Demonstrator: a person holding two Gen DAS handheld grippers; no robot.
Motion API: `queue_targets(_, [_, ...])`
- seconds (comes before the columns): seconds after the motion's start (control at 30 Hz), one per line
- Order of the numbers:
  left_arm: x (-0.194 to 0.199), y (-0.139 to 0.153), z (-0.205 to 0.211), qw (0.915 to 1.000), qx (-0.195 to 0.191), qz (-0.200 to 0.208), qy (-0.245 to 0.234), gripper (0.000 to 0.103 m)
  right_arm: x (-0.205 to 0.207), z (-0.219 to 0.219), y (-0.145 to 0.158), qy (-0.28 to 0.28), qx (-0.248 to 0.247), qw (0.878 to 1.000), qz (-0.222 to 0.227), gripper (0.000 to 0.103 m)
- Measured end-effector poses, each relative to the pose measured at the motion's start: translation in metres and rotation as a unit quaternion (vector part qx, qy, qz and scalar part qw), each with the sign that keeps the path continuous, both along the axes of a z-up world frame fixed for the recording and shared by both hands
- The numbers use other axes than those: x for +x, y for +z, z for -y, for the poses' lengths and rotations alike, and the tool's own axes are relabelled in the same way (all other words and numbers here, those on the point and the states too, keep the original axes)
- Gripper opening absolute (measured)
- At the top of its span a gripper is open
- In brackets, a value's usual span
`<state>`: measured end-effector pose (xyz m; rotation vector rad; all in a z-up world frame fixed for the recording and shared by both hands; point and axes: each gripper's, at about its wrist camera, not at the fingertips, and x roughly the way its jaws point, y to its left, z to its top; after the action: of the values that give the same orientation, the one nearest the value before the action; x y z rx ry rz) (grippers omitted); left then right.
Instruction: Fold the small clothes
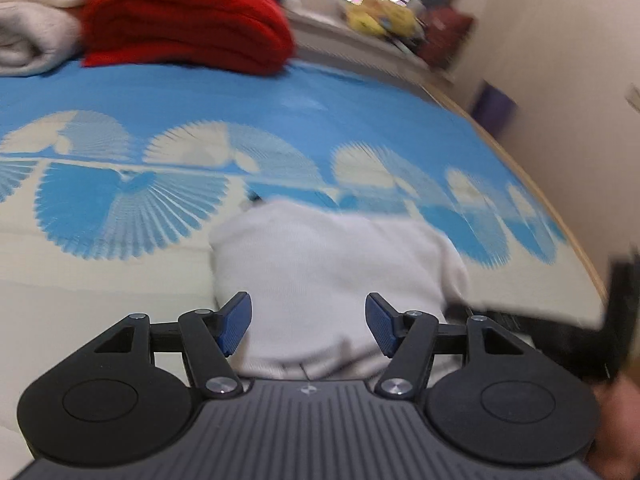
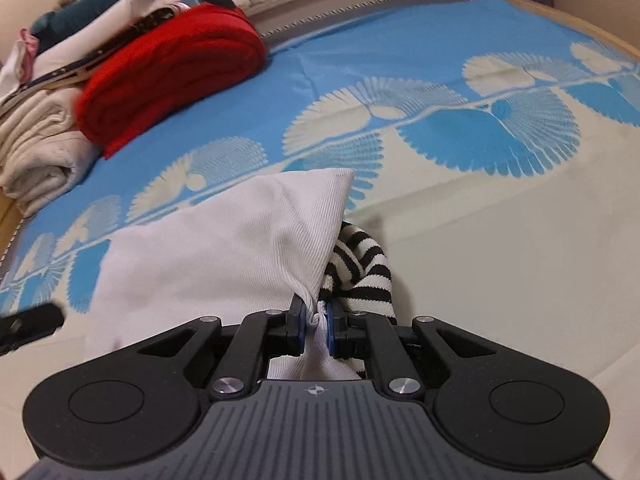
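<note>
The right gripper [image 2: 316, 318] is pinched shut on a bunched edge of the white cloth [image 2: 224, 248], which spreads ahead and to its left over the blue-and-cream bedspread [image 2: 500, 220]. A striped garment [image 2: 360, 268] lies just right of the grip, partly under the cloth. The left gripper [image 1: 308, 322] stands with its jaws well apart and nothing between the pads; the white cloth [image 1: 328, 264] lies just ahead of and below it.

To fold well, the right grip should probably hold only the white layer, so check the stripes are not caught in the pinch. The left gripper likely needs to come down on the cloth's near edge and take a matching corner, so both ends lift evenly. Then carry the edge across flat, keeping the fabric taut. The red stack [image 2: 172, 76] lies far ahead to the left, out of the way.
</note>
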<state>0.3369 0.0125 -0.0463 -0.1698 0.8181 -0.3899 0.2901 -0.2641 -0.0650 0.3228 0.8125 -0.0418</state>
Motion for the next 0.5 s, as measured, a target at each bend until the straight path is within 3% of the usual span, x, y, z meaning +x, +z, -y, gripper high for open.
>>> queue_targets(0.1, [-0.005, -0.026, 0.018, 0.9965, 0.05, -0.054, -0.041, 0.065, -0.001, -0.003, -0.001, 0.0, -0.013, 1.0, -0.004, 0.011])
queue_targets(0.13, [-0.008, -0.034, 0.026, 0.9937, 0.086, -0.055, -0.047, 0.065, -0.001, -0.003, 0.0, -0.001, -0.014, 1.0, -0.006, 0.013])
queue_targets(0.2, [-0.018, -0.038, 0.038, 0.9869, 0.146, -0.019, -0.065, 0.066, -0.004, -0.003, 0.0, -0.01, -0.02, 1.0, -0.015, 0.02])
queue_targets(0.3, [-0.035, -0.024, 0.041, 0.9834, 0.166, 0.022, -0.07, 0.065, -0.013, 0.003, 0.006, -0.026, -0.012, 0.999, -0.025, 0.029])
queue_targets(0.4, [-0.054, -0.011, 0.033, 0.9829, 0.16, 0.048, -0.078, 0.066, -0.031, 0.009, 0.023, -0.019, -0.001, 1.0, -0.007, 0.036])
queue_targets(0.5, [-0.052, -0.021, 0.028, 0.9821, 0.17, -0.002, -0.082, 0.066, -0.044, 0.014, 0.031, 0.011, 0.014, 1.0, -0.01, 0.047])
